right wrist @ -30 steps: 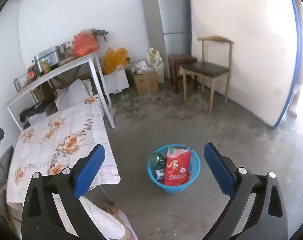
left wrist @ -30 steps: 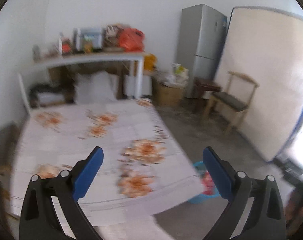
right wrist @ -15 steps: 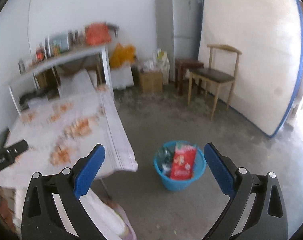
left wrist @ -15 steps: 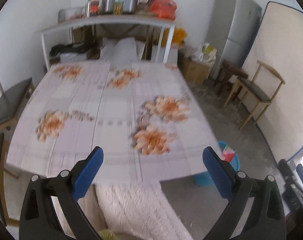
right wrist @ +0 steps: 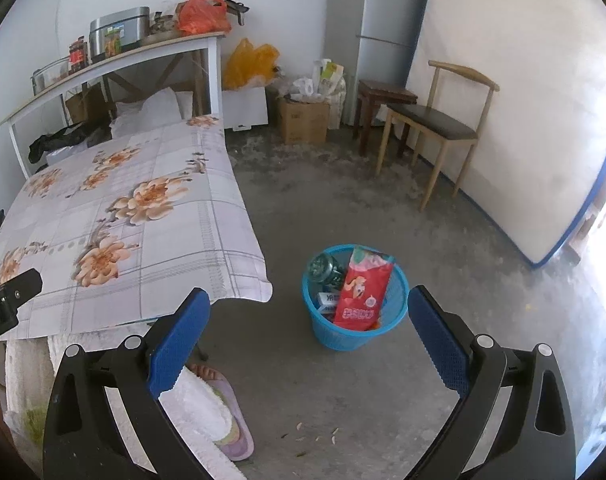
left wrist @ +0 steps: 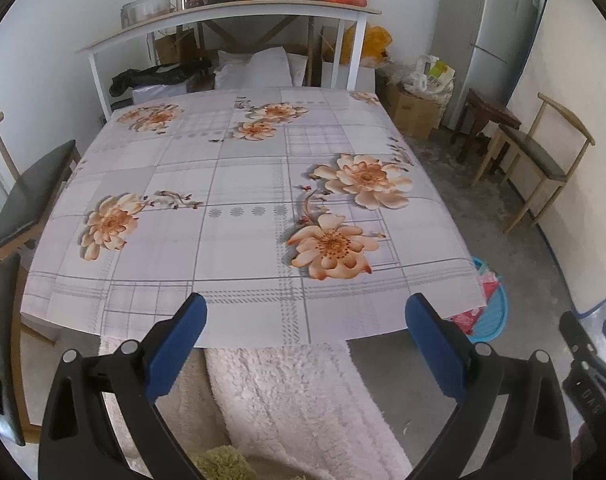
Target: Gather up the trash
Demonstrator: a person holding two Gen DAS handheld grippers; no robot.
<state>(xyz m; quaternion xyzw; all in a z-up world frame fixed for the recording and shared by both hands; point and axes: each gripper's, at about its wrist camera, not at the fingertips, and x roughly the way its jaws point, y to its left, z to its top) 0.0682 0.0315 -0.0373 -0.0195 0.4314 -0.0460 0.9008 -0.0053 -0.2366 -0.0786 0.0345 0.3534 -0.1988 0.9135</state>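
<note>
- Your left gripper [left wrist: 303, 320] fills the bottom of its frame, jaws spread wide, nothing between the blue pads; it hangs over the near edge of the table.
- Your right gripper [right wrist: 309, 314] sits the same way at the bottom of its frame, jaws wide apart and empty, above bare concrete floor.
- Below the left gripper, lower centre: white fleecy fabric [left wrist: 295, 396] on your lap or legs.
- Centre of the left view: floral tablecloth [left wrist: 239, 184], its surface bare.
- Just above the right gripper, centre frame: blue basket [right wrist: 357, 330] on the floor, beside the table corner. In it, a red snack bag [right wrist: 363, 290] standing upright, a dark green bottle [right wrist: 325, 268] at its left, and a small white box, label too small to read.
- Right of centre: wooden chair [right wrist: 431, 120] against a leaning mattress [right wrist: 523, 100].
- Far back, upper left: white shelf [right wrist: 115, 60] with a pot, jars and an orange bag.
</note>
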